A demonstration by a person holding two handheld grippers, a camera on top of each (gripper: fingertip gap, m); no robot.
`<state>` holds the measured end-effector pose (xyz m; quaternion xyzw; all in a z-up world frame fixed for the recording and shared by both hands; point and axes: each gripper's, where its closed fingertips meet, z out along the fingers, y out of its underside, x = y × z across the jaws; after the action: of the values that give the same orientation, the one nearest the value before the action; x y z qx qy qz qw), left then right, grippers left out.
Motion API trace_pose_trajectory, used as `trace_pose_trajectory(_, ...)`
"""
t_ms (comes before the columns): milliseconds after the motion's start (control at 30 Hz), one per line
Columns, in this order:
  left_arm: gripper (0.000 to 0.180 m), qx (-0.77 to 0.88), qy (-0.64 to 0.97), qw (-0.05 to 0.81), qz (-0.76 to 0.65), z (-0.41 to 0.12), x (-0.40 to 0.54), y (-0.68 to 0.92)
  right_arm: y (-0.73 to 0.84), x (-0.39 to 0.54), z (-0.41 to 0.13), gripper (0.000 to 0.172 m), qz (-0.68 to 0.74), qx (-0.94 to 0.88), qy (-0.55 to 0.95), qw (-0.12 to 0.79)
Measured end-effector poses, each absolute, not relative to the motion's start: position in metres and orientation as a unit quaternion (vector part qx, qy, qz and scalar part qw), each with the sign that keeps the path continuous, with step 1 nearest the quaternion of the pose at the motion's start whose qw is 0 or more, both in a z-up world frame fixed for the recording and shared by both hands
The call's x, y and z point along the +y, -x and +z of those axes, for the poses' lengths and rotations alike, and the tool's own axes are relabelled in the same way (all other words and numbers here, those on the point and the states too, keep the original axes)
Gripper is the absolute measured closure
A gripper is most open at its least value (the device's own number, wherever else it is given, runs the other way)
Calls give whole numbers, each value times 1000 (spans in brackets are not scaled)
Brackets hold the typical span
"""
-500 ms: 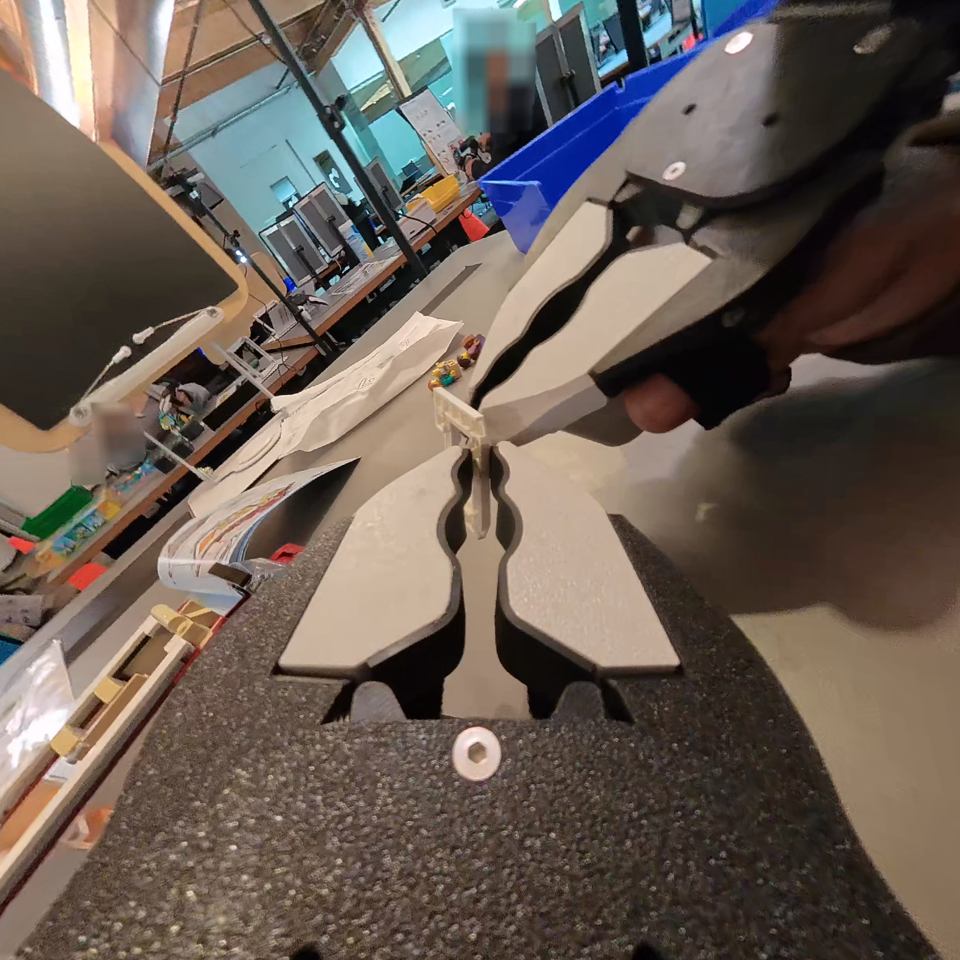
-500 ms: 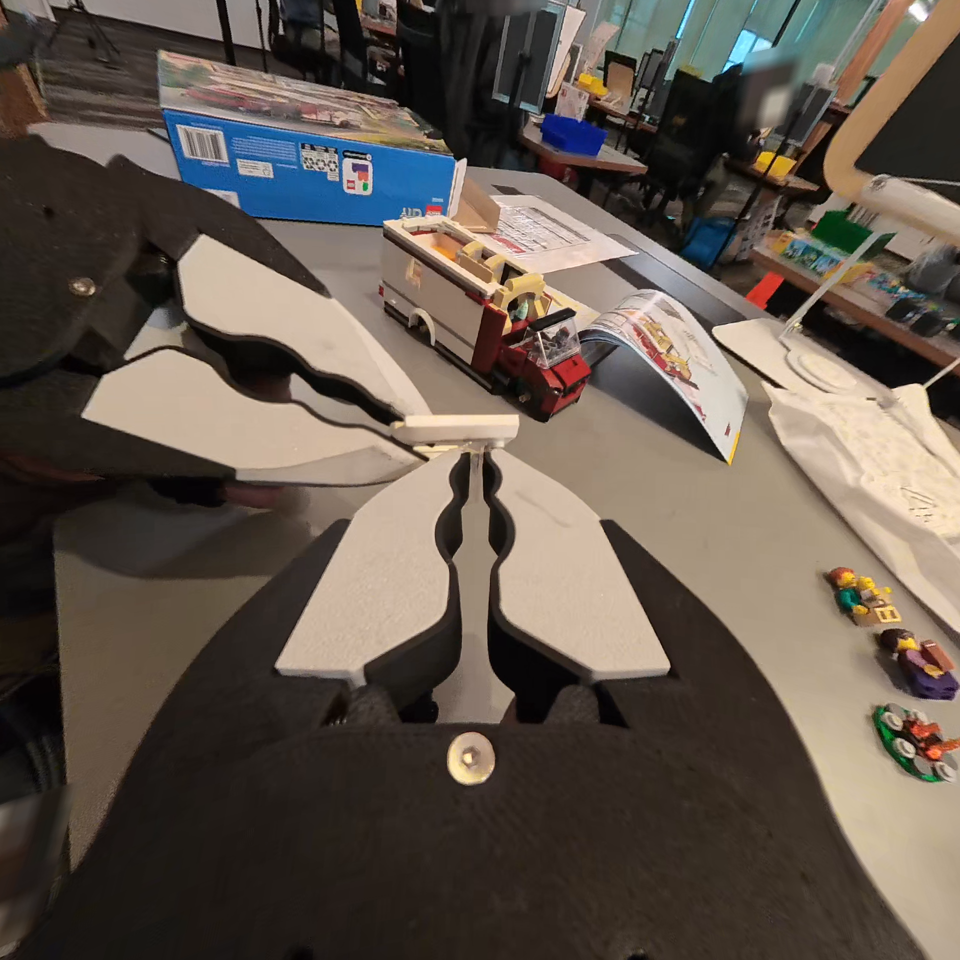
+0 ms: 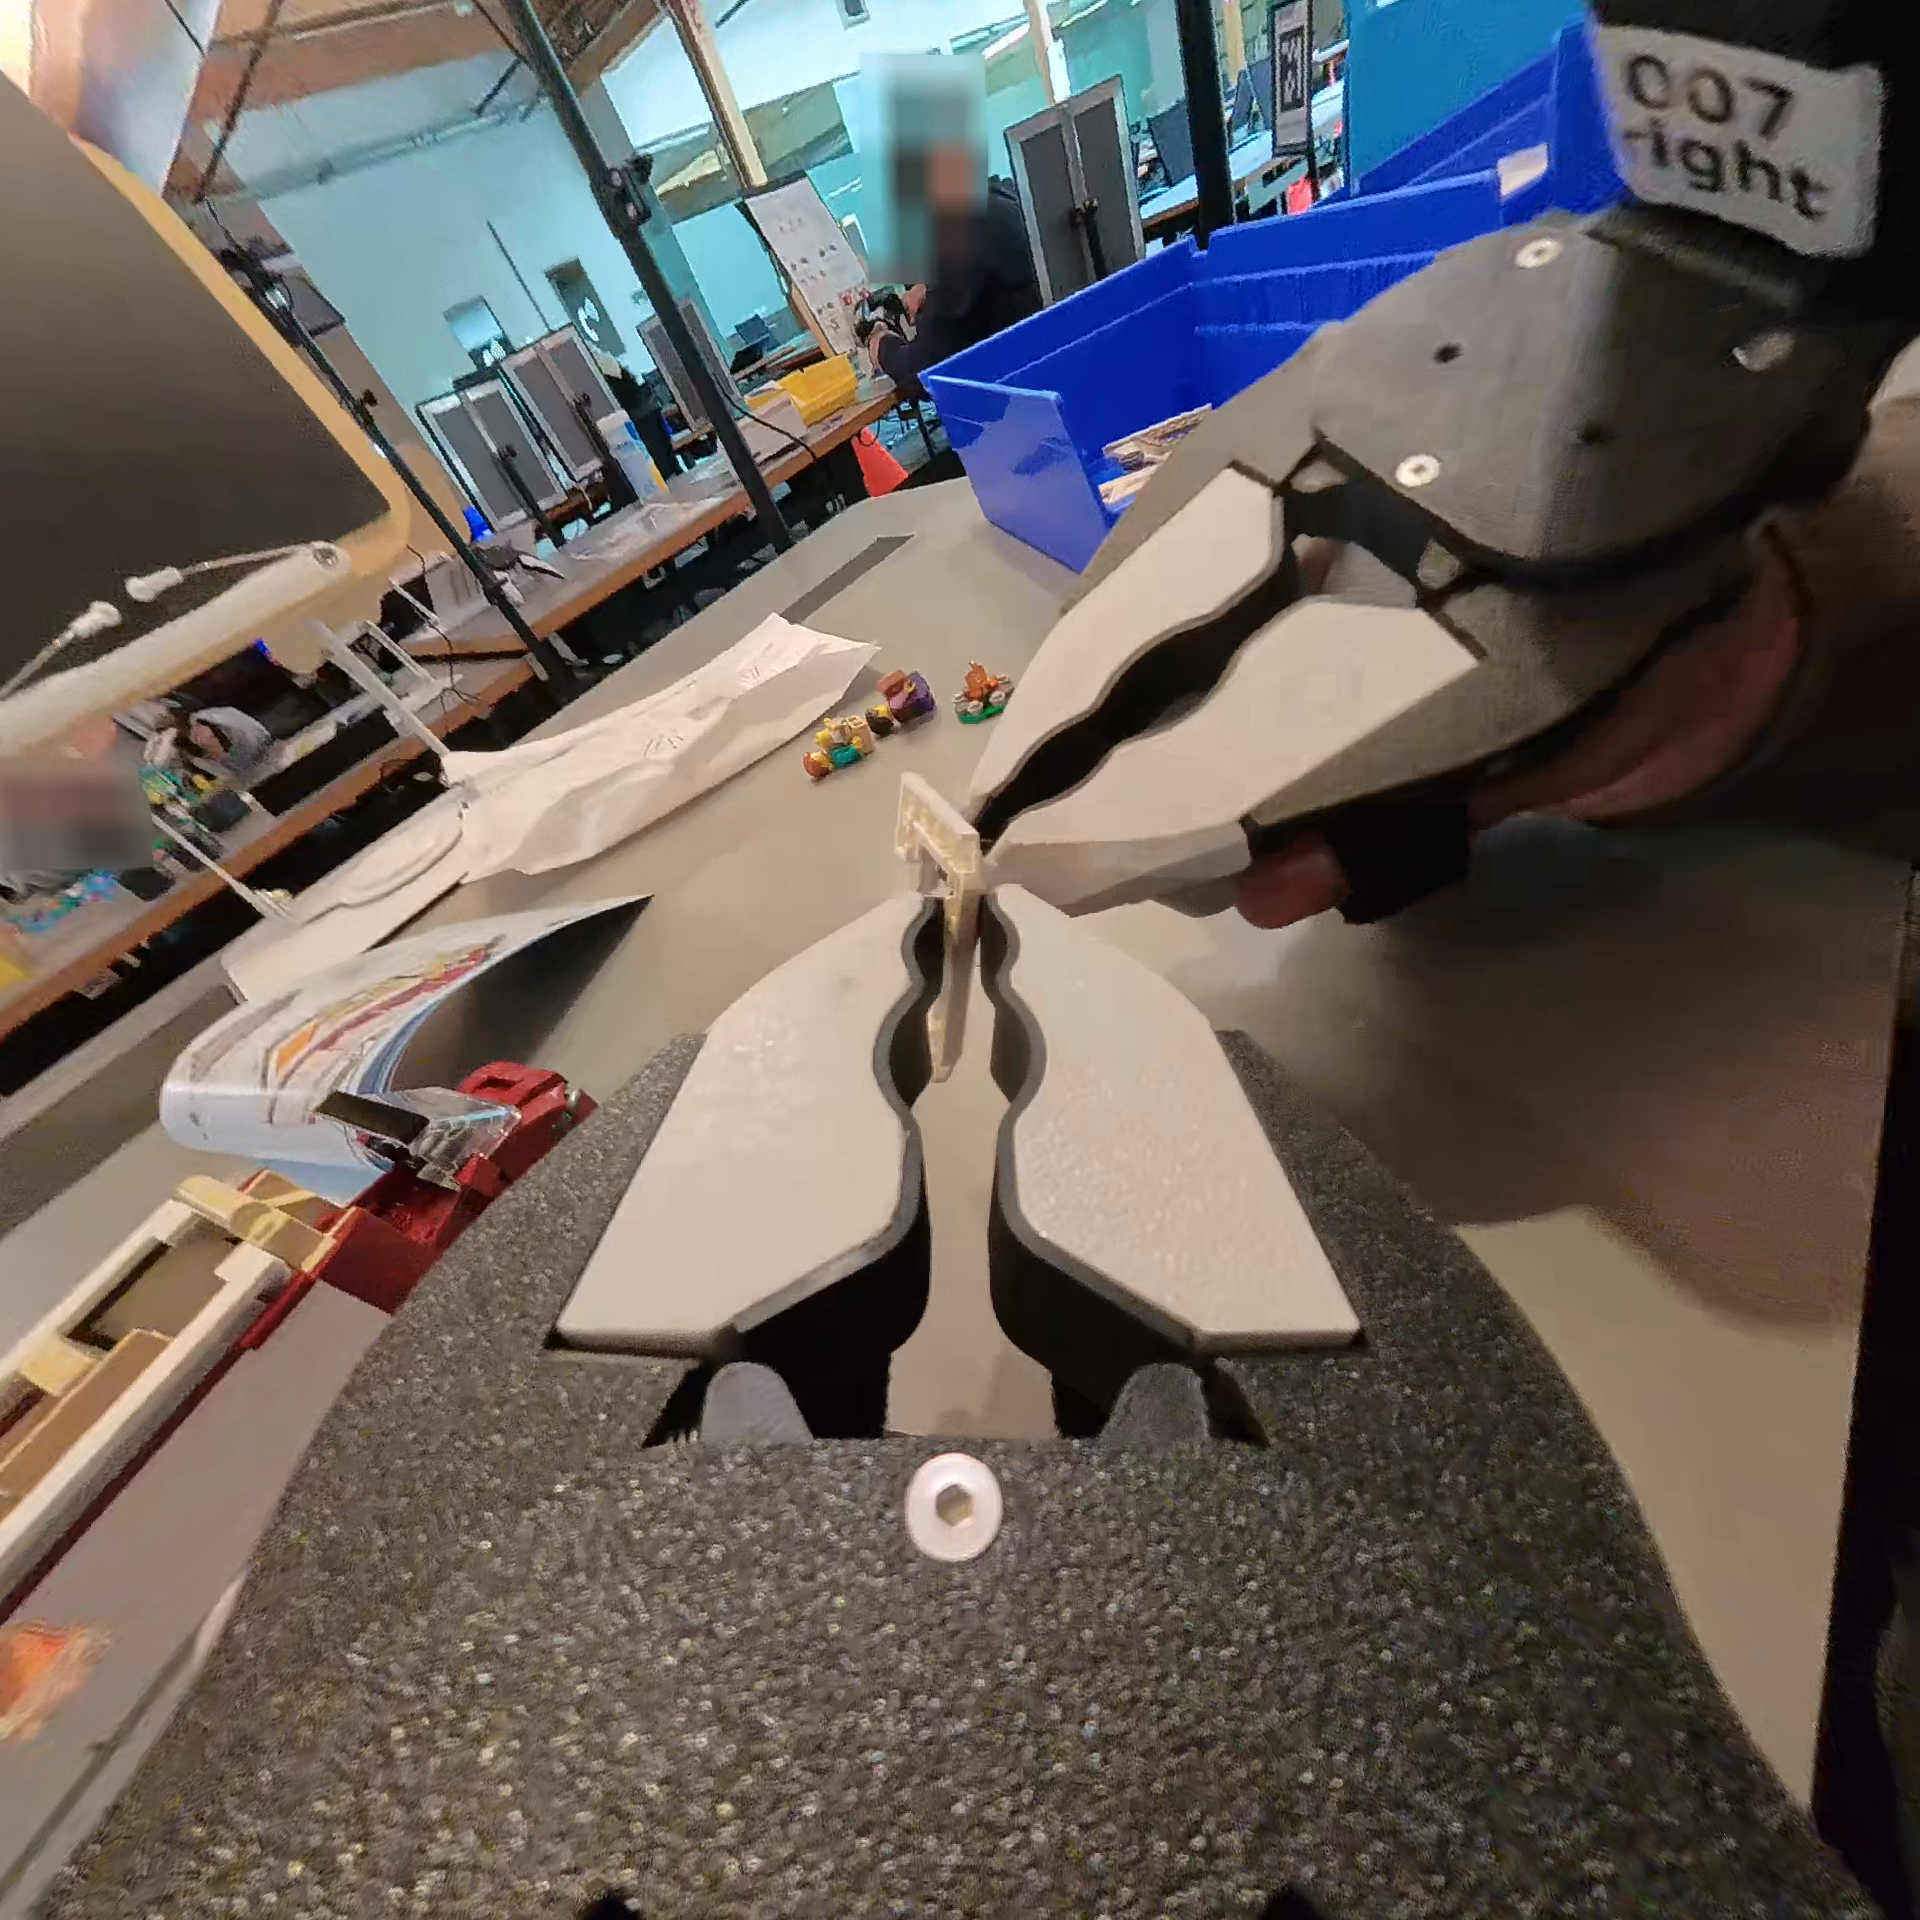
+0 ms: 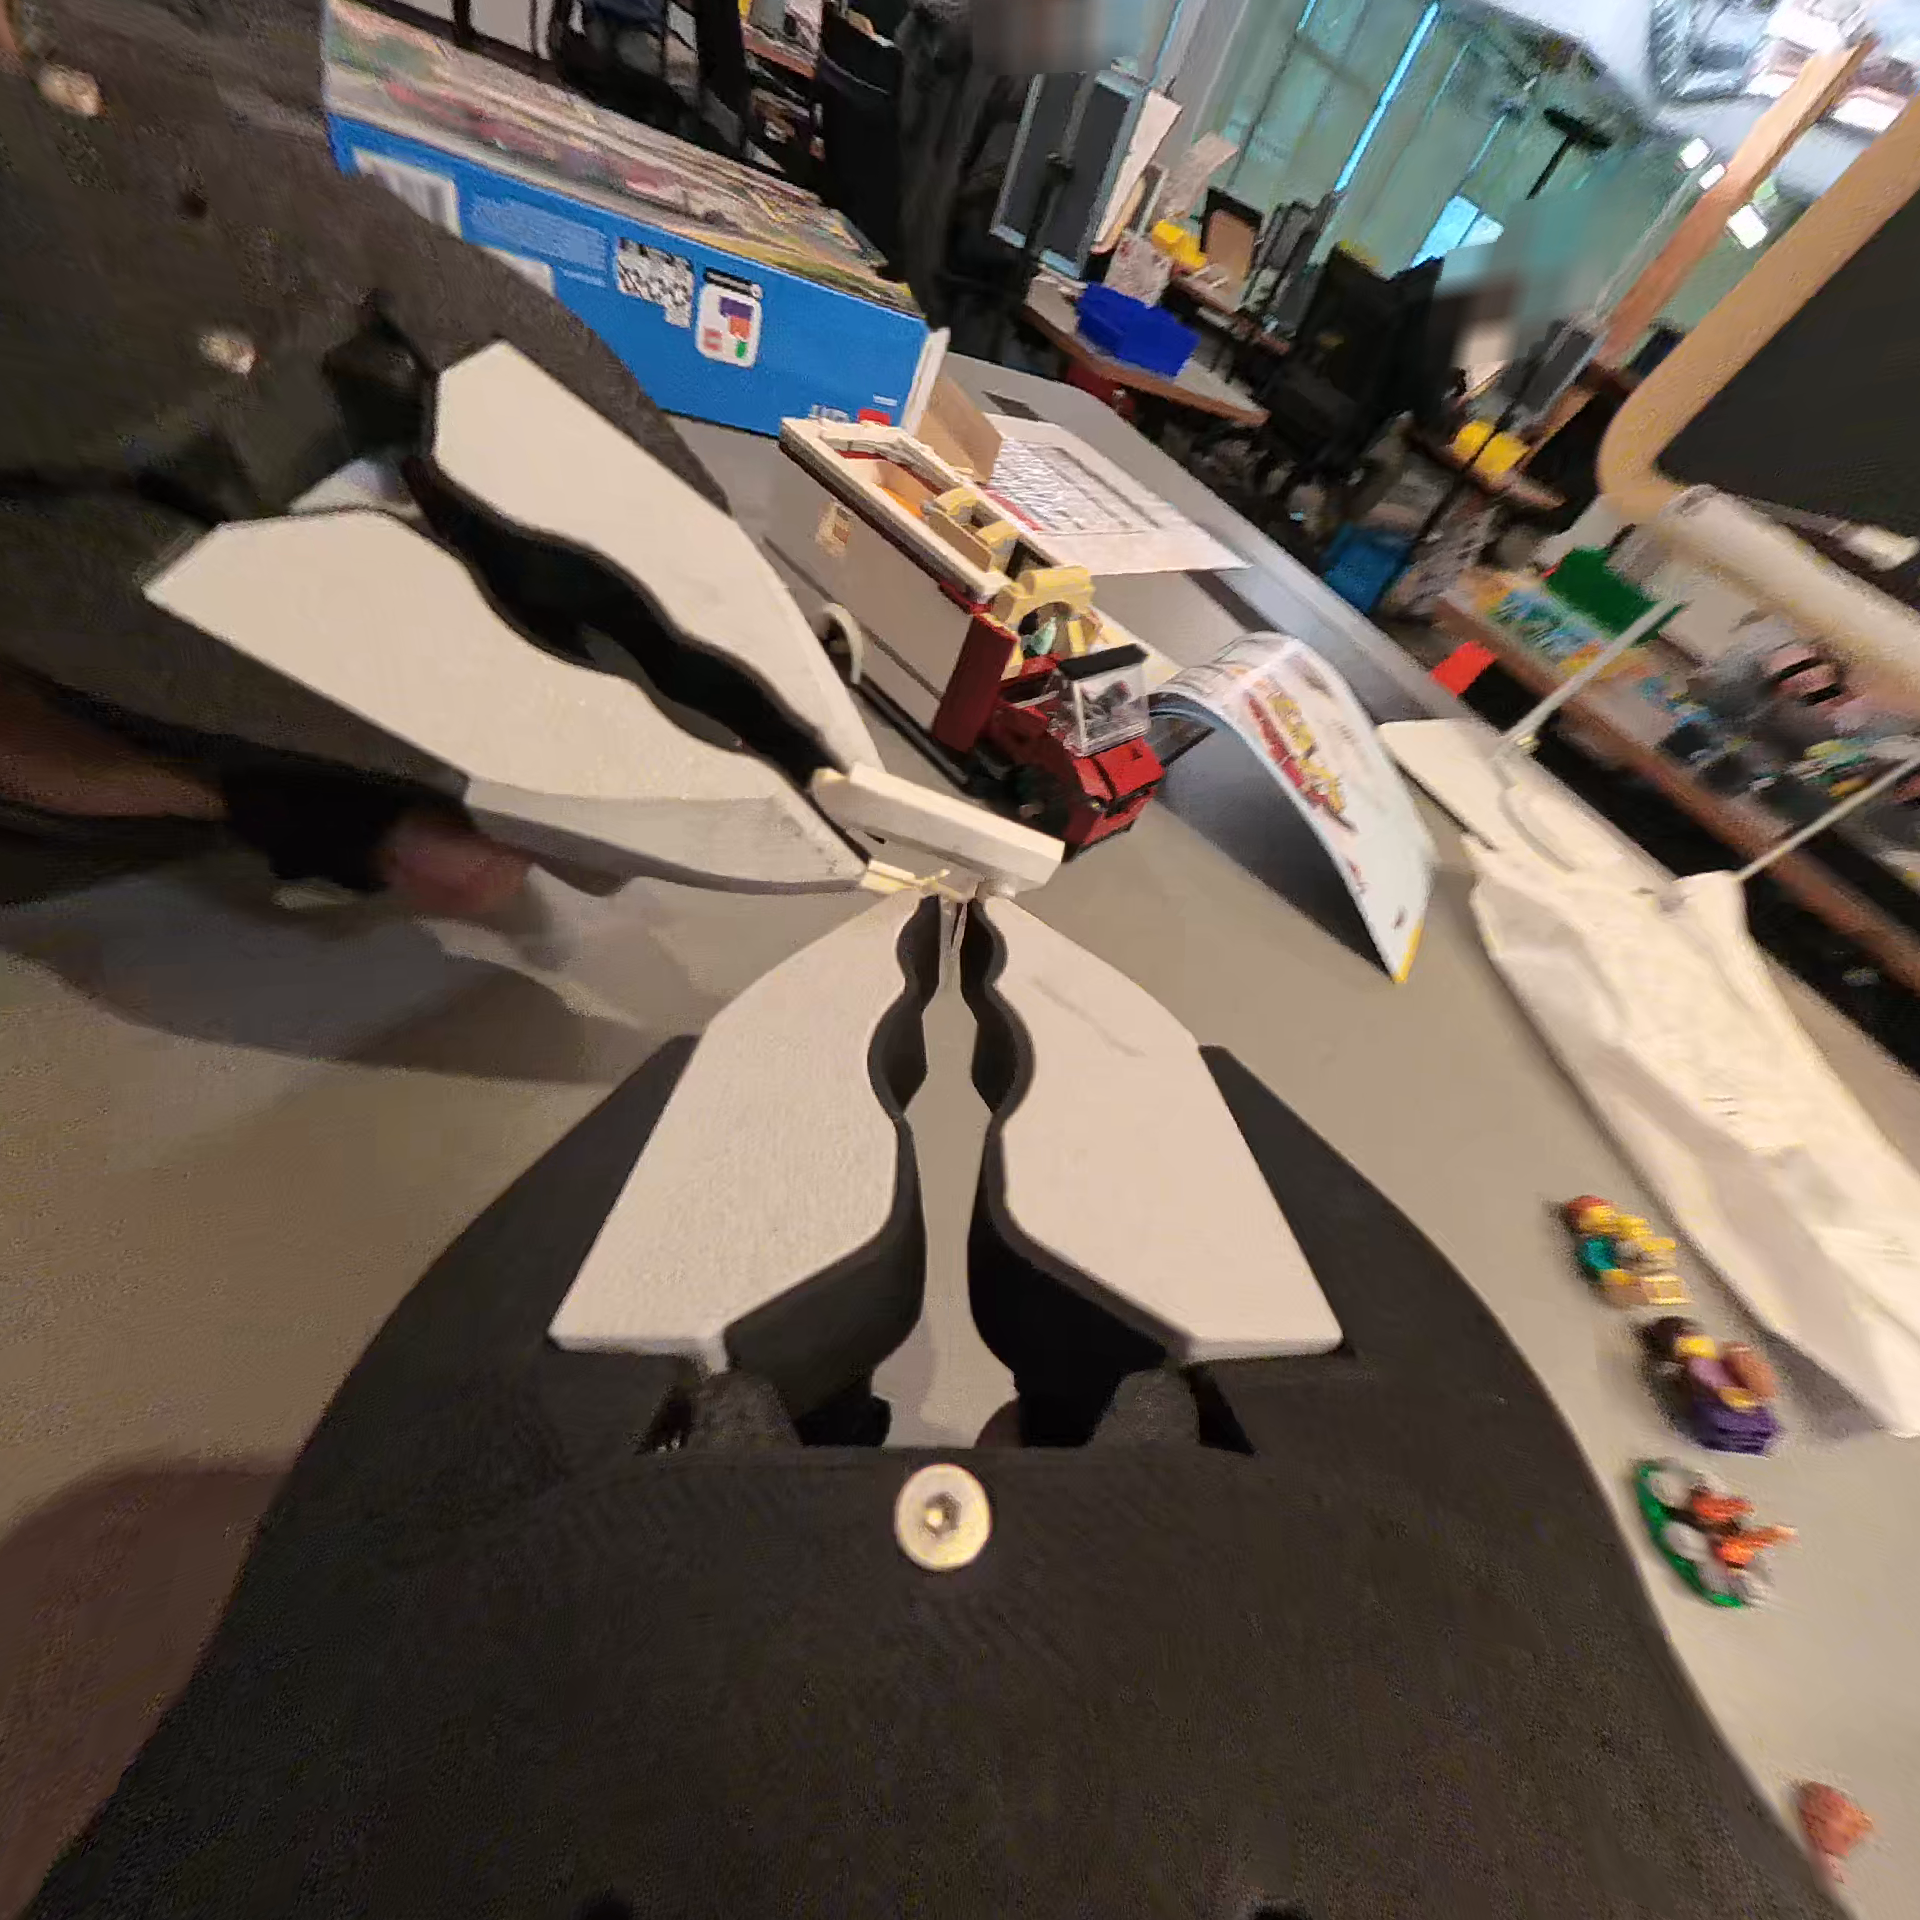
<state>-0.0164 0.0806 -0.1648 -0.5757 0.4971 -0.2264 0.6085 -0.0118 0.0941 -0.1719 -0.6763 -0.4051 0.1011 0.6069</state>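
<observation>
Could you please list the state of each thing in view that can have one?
Left gripper: jaws shut on the cream brick piece.
Right gripper: jaws shut on the same piece, from the other side.
Toy truck: upright, roof open.
Booklet: open, arched.
Toy figures: lying flat.

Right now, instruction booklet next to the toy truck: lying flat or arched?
Arched. The instruction booklet bows up off the grey table, with a dark gap beneath it, beside the toy truck.

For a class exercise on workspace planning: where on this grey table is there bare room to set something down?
Bare grey table lies between the curved open booklet and the three small toy figures. It is crowded by the red-and-cream brick van, blue box and crumpled white paper.
</observation>
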Motion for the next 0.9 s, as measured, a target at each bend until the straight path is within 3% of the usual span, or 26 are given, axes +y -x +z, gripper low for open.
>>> trace_pose_trajectory(400, 174, 474, 626, 542, -299, -169, 85, 19, 12, 96, -174, 167, -11, -442, 648, 620)
trace_pose_trajectory(767, 175, 472, 633, 543, -285, -171, 88, 18, 11, 96, -175, 167, -14, -437, 654, 617)
trace_pose_trajectory(900, 175, 477, 614, 574, -257, -168, 87, 16, 11, 97, -171, 167, 55, -397, 677, 618)
